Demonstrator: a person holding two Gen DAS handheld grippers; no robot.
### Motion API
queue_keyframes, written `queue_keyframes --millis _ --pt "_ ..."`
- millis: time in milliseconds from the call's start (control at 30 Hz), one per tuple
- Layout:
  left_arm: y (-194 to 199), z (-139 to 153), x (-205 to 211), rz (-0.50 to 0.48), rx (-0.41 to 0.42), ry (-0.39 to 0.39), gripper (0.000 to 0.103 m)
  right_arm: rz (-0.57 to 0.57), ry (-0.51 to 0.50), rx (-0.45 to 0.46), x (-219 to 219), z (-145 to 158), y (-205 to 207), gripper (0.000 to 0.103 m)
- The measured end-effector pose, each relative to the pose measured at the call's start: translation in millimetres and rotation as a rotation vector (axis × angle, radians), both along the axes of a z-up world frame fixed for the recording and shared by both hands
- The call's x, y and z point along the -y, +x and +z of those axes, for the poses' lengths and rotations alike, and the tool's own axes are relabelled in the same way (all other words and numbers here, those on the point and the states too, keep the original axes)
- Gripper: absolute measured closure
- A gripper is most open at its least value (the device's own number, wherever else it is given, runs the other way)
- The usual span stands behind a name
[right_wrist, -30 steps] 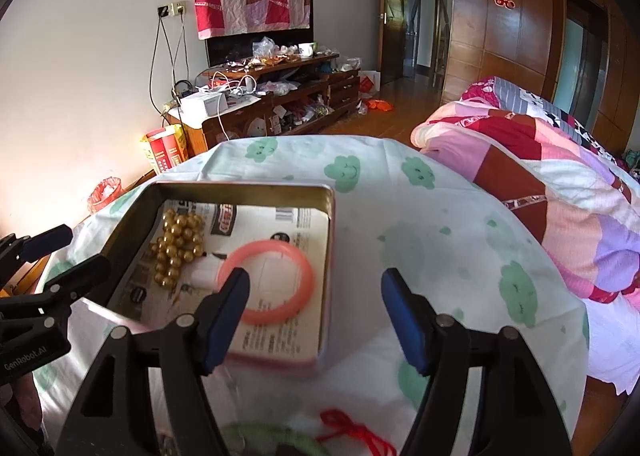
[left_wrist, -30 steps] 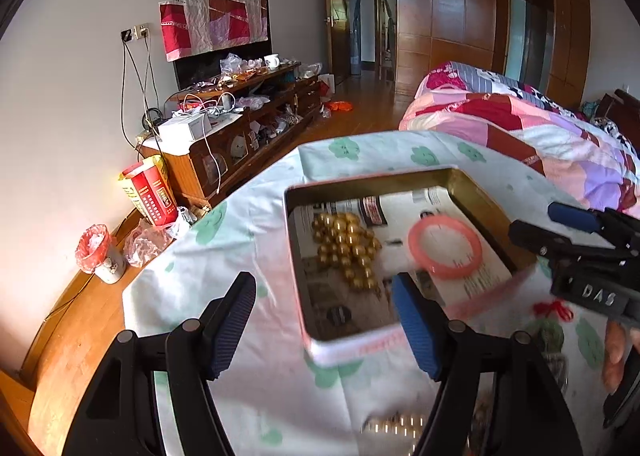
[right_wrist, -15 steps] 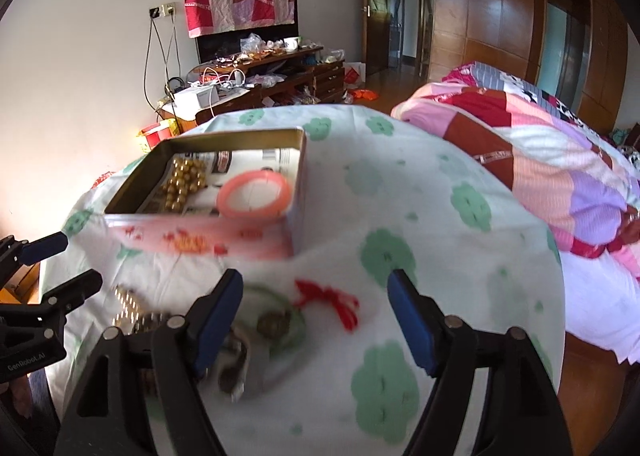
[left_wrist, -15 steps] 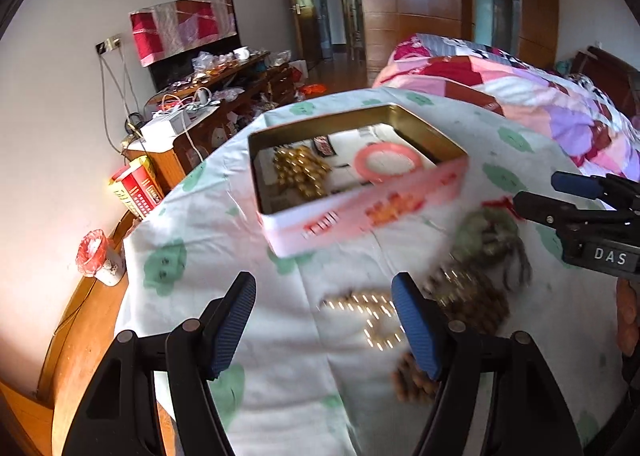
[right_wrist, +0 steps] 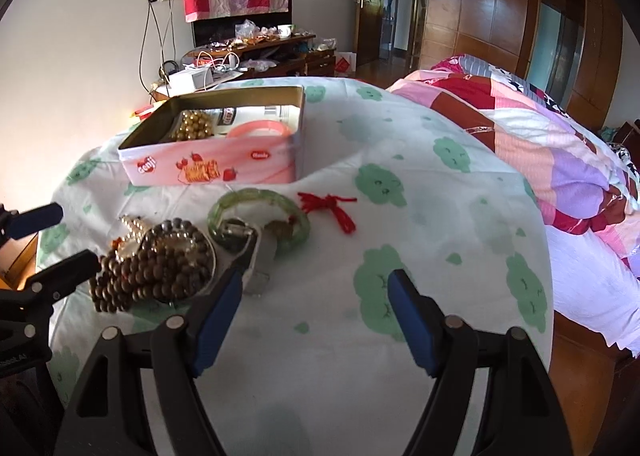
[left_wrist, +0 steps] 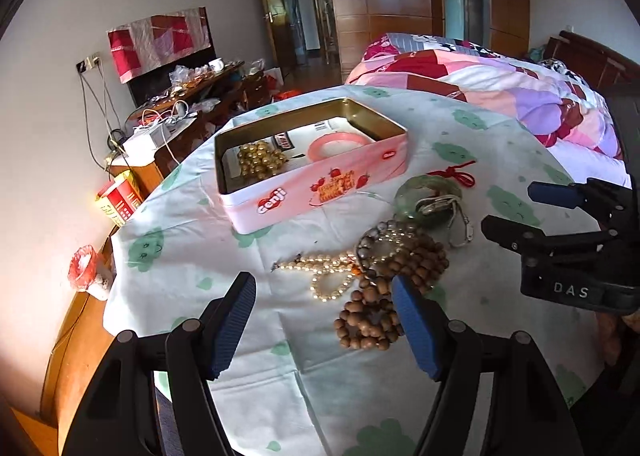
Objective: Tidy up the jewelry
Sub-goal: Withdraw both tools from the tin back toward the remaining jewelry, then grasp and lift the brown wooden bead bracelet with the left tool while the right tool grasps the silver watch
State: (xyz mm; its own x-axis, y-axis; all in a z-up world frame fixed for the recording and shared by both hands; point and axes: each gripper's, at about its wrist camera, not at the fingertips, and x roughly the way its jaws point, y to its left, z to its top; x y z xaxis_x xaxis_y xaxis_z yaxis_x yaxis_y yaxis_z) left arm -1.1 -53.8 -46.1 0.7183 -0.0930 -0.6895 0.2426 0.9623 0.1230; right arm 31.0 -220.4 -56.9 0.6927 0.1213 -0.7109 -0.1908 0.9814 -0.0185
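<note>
A pink tin (left_wrist: pixel 320 186) (right_wrist: pixel 208 170) stands open on the round table and holds gold beads (left_wrist: pixel 260 160) and a pink bangle (left_wrist: pixel 338 144). In front of it lies a heap: a pearl strand (left_wrist: pixel 320 270), brown wooden beads (left_wrist: pixel 376 312) (right_wrist: pixel 148 274), a green bangle (right_wrist: pixel 260 218) with a red tassel (right_wrist: pixel 332 210), and a watch (right_wrist: pixel 256 252). My left gripper (left_wrist: pixel 324 322) is open and empty, above the pearls and wooden beads. My right gripper (right_wrist: pixel 314 322) is open and empty, just right of the heap.
The table has a white cloth with green prints (right_wrist: pixel 440 236). A bed with a patchwork quilt (left_wrist: pixel 500 84) is at the right. A cluttered wooden TV stand (left_wrist: pixel 192 104) is by the wall at the left. A red-bagged bin (left_wrist: pixel 84 268) is on the floor.
Both grippers have pulled back from over the tin toward the near side of the table. The heap of loose jewelry has come into view in front of them.
</note>
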Motion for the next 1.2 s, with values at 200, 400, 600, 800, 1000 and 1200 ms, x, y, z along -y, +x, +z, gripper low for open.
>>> queue_keyframes --millis 200,400,600,800,1000,1200 --pt "-0.1 -5.7 6.4 -0.031 -0.023 0.002 0.032 -0.024 0.008 0.011 4.2 -1.9 1.7 0.022" --pt "7.6 -18.1 11.0 -0.060 -0.074 -0.016 0.032 -0.022 0.012 -0.005 2.8 -7.9 1.8 0.022" --pt "14.2 -25.5 8.2 -0.101 -0.123 -0.108 0.073 -0.015 0.008 -0.013 0.1 -11.4 2.5 0.022" --pt "5.7 -10.0 6.2 -0.124 -0.057 -0.140 0.089 -0.009 0.049 -0.008 3.5 -8.6 3.3 0.022" --pt "9.6 17.3 -0.6 -0.104 0.027 -0.172 0.089 0.017 0.075 0.012 -0.2 -1.2 7.8 0.031" --pt "26.8 22.2 -12.5 -0.042 0.055 -0.173 0.089 0.057 0.088 -0.021 -9.7 -3.5 20.6 0.043"
